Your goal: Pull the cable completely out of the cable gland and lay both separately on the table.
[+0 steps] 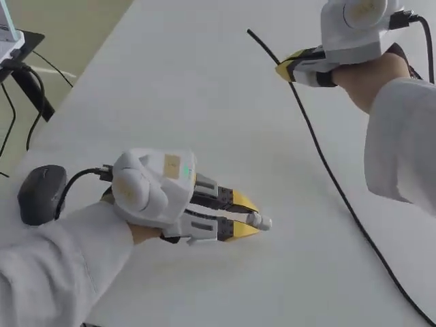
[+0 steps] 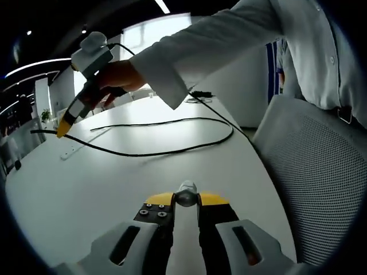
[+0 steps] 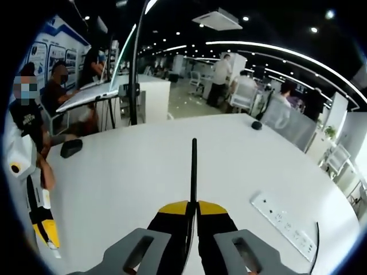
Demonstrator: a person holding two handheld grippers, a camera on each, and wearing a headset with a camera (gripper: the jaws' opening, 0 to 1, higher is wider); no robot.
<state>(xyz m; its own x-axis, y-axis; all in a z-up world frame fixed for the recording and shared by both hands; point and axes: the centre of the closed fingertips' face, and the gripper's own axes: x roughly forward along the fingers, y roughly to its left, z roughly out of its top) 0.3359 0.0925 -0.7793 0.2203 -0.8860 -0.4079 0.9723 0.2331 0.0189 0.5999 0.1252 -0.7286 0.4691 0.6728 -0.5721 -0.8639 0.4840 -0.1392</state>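
Table [image 1: 204, 88]; left tool [image 1: 249, 223]: probable gland [image 2: 185, 191]; right tool [image 3: 193, 205]: cable [image 1: 320, 157].

The cable gland [image 1: 263, 221] is mostly buried between the jaws of the left gripper [image 1: 253, 219]; only a pale rounded tip pokes out, so can't tell you anything about its threads or nut; same deal in the left gripper view, just a small grey knob. The black cable [image 1: 325, 170] runs off the bottom right corner of the head view, so that end is out of sight; the bit clamped in the right gripper [image 1: 281, 68] is covered by the jaws; that gripper's body gets clipped by the top edge. The laptop [image 1: 5, 30] top left is chopped off too; the people [image 3: 221, 71] way back in the right gripper view are too small and blurry to make out.
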